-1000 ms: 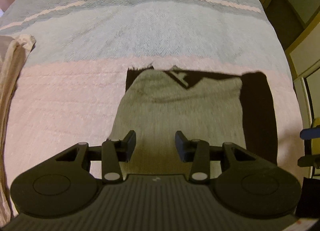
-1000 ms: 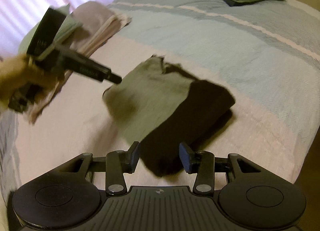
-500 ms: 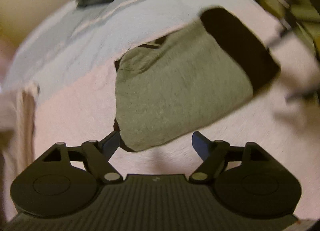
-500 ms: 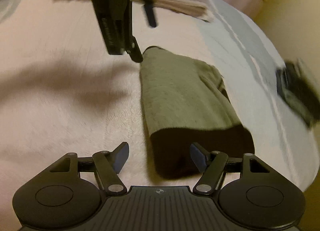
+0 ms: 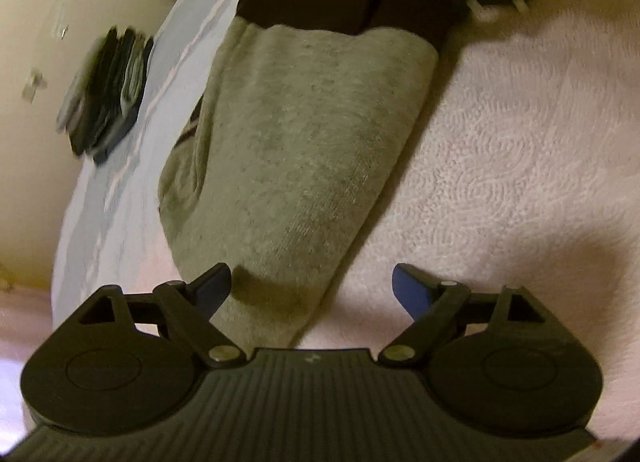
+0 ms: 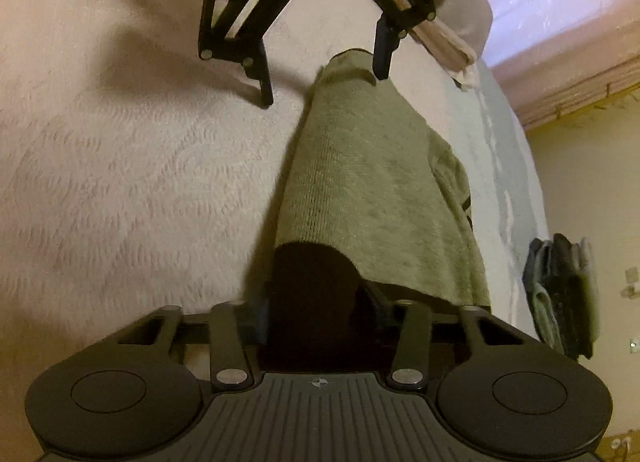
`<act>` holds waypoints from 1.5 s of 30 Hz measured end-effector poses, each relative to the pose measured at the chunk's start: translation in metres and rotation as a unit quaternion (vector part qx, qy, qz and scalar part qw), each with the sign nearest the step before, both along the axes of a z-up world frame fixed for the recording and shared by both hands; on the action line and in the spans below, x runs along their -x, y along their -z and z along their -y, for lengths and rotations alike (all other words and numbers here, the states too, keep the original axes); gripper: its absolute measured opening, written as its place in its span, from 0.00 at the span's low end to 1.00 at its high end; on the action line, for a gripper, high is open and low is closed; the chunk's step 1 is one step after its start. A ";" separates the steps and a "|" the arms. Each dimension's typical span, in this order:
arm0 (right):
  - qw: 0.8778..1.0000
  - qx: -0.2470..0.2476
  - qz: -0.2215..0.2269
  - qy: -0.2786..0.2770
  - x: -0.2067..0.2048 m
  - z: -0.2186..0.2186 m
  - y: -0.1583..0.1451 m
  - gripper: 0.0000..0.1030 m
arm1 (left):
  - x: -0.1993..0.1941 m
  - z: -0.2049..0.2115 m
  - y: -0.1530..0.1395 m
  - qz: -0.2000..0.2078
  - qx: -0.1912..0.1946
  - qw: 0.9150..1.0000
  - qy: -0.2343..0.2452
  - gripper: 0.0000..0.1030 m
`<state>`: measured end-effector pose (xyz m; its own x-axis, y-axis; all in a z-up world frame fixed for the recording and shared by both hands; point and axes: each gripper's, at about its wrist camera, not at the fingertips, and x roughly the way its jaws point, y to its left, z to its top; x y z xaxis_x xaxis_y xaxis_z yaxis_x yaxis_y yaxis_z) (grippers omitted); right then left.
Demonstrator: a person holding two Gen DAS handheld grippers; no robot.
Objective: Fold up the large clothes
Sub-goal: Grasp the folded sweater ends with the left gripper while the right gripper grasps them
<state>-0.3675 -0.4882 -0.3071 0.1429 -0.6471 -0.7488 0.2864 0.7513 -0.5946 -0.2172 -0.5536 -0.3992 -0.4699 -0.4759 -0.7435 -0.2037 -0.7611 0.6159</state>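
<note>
A folded garment (image 5: 304,134), grey-green with a black end, lies on the pale bedspread (image 5: 520,150). My left gripper (image 5: 312,286) is open, low over the grey-green end, which reaches in between its fingers nearer the left one. In the right wrist view the garment (image 6: 368,182) runs away from me, and its black end sits between the fingers of my right gripper (image 6: 320,318), which is shut on it. The fingertips are hidden by the black cloth. The left gripper (image 6: 324,82) shows at the far end, fingers spread, one tip by the cloth edge.
A stack of folded dark clothes (image 6: 564,294) sits far off on the blue-striped part of the bedspread, near the wall, and shows blurred in the left wrist view (image 5: 108,94). Folded pale clothes (image 6: 452,38) lie beyond the left gripper. Bare bedspread (image 6: 120,182) spreads to the left.
Both grippers swung to opposite ends of the garment and dropped low. The right gripper, wide open half a second ago, has closed on the black end. The left gripper opened wide and stays open.
</note>
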 end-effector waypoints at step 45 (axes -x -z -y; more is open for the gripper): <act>0.998 -0.026 -0.043 0.034 0.054 0.008 -0.093 0.25 | 0.064 0.001 -0.113 0.051 -0.152 0.983 -0.086 0.25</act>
